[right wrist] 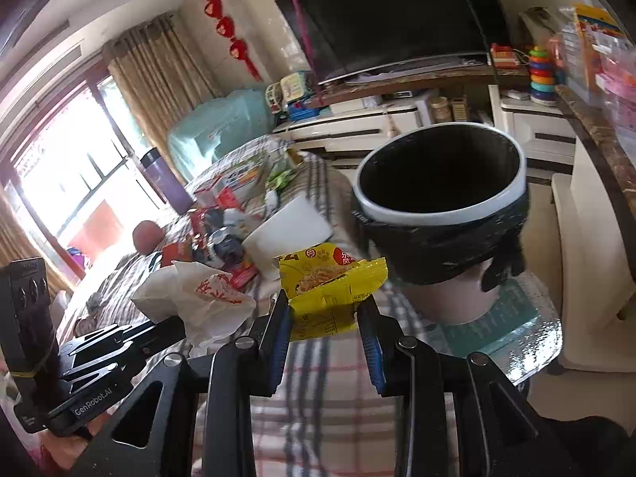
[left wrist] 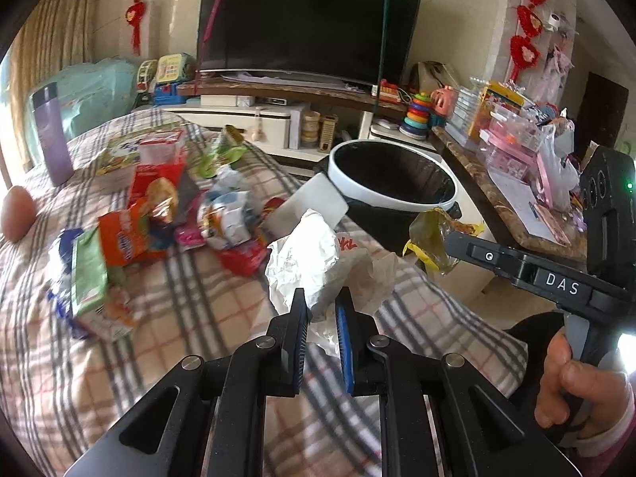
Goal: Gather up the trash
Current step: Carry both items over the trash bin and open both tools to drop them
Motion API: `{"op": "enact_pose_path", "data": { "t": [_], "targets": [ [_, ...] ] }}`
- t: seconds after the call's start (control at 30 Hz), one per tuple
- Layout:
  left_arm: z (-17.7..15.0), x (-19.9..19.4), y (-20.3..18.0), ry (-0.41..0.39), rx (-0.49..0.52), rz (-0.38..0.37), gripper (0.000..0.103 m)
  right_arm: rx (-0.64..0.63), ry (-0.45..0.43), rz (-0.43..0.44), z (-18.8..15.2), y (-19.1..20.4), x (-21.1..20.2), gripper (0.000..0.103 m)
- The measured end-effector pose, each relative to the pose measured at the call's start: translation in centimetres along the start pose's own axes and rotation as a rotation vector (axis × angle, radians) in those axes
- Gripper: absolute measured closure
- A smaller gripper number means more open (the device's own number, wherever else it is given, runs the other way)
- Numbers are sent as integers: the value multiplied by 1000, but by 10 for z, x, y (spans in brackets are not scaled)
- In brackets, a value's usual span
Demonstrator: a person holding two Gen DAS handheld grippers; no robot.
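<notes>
I have both claws loaded. My left claw [left wrist: 321, 306] is clenched on a crumpled white paper bag [left wrist: 314, 254] — soft, nearly weightless stuff that folds wherever it is pinched, so the bite sits on a bunched fold low down, where there is enough thickness to stay put. It is creased all over, with a bit of red print showing on one side, and it hangs above the checked cloth of the table [left wrist: 190, 290].

My right claw [right wrist: 324, 310] is grasping a yellow snack wrapper [right wrist: 330, 290] across its lower end, one pad on each side edge. I judge it light but slick, a glossy film that could slide out if the grip eased; holding it across the flattened width, as now, looks the safest place. It is torn open at the top, printed with a picture of noodles and a red round badge, and it sits in the air between the table edge and the bin.

The bin [right wrist: 437, 183] stands just beside the table, round, black inside with a white rim, mouth open and facing up. More wrappers [left wrist: 135, 230] lie scattered farther back on the table — orange, red, green and white ones, all still to be collected.
</notes>
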State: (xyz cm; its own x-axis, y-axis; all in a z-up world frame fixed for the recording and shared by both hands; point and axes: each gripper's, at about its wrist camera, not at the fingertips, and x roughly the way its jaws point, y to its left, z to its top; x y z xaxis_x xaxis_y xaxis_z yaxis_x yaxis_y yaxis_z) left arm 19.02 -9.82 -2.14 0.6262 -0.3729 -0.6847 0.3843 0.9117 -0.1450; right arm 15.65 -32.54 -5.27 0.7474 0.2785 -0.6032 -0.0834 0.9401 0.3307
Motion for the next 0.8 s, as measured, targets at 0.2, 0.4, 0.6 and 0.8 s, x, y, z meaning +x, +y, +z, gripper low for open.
{"op": "enact_pose_path", "data": {
  "t": [0.2,0.4,0.6,0.8],
  "targets": [
    [17,21,-10,12,14,-7,90,25,-13,-28,8,-18,-3,70],
    [37,43,-19,22,25,-14,90,47,-29,-53,21,-36,-6,70],
    [60,64,-28,25,29,-19,90,55,-55,-86,40,-54,-7,70],
    [84,89,-42,41,48,-9,90,64,-53,-105,57,-69,-1,70]
  ]
}}
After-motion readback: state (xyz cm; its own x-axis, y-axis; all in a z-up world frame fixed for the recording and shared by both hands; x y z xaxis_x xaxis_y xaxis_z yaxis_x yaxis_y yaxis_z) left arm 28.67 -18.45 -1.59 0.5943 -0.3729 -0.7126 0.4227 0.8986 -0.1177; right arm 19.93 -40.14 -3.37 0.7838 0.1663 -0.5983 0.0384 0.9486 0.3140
